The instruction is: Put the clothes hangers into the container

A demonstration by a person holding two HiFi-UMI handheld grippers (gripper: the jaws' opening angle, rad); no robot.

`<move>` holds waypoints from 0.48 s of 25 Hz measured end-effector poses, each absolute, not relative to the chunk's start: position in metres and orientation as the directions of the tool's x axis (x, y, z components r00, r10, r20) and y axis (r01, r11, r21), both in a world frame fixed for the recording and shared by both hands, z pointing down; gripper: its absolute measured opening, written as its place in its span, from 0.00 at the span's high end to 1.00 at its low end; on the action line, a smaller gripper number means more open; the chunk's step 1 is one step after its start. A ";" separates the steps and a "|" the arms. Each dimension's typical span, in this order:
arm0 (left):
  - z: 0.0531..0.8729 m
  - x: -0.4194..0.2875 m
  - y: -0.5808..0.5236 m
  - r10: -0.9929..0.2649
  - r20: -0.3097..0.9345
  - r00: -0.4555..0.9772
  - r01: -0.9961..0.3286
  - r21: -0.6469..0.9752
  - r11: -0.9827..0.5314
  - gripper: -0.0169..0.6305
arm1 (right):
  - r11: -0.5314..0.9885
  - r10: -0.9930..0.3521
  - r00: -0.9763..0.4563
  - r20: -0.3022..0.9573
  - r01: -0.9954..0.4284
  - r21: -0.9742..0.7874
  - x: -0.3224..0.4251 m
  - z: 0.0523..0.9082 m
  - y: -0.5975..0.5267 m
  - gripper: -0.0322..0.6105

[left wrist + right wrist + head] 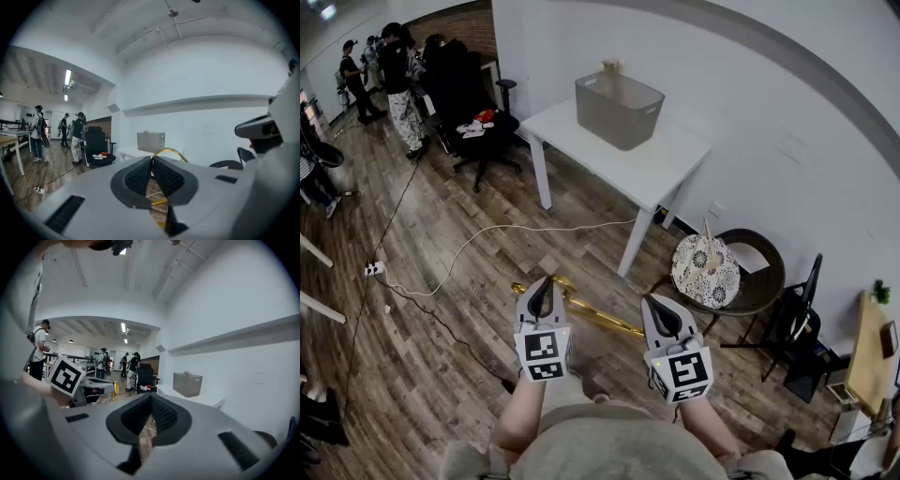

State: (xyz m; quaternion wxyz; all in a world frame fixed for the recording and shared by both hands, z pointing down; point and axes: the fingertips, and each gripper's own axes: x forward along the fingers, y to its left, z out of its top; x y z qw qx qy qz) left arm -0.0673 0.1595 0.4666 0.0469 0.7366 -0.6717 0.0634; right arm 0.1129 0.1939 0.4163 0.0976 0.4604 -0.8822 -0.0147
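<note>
A gold clothes hanger (598, 318) hangs low over the wooden floor, crossing between my two grippers. My left gripper (543, 284) is shut on it; in the left gripper view the gold hook (169, 152) arcs out from between the closed pads. My right gripper (662, 311) is level with it to the right, shut, with nothing in its jaws. The grey container (619, 110) stands on the white table (661, 167) ahead, well beyond both grippers, and something pale sticks out of its top. The container also shows in the left gripper view (151, 141) and the right gripper view (187, 384).
A round chair with a patterned cushion (706, 270) stands right of the table, a black folding chair (797, 323) further right. A white cable (487, 234) trails over the floor. A black office chair (483, 127) and several people (397, 80) are at the back left.
</note>
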 end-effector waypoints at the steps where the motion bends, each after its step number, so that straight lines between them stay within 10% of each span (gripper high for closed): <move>1: 0.462 -0.062 0.170 -0.985 0.144 0.090 -0.995 -0.026 -0.095 0.95 | 0.575 -0.815 -0.557 0.160 -0.811 0.109 0.119 0.416 0.203 0.95; 12: 0.444 -0.027 0.233 -0.982 0.148 0.113 -0.992 -0.045 -0.121 0.95 | 0.593 -0.803 -0.585 0.113 -0.803 0.057 0.144 0.402 0.254 0.95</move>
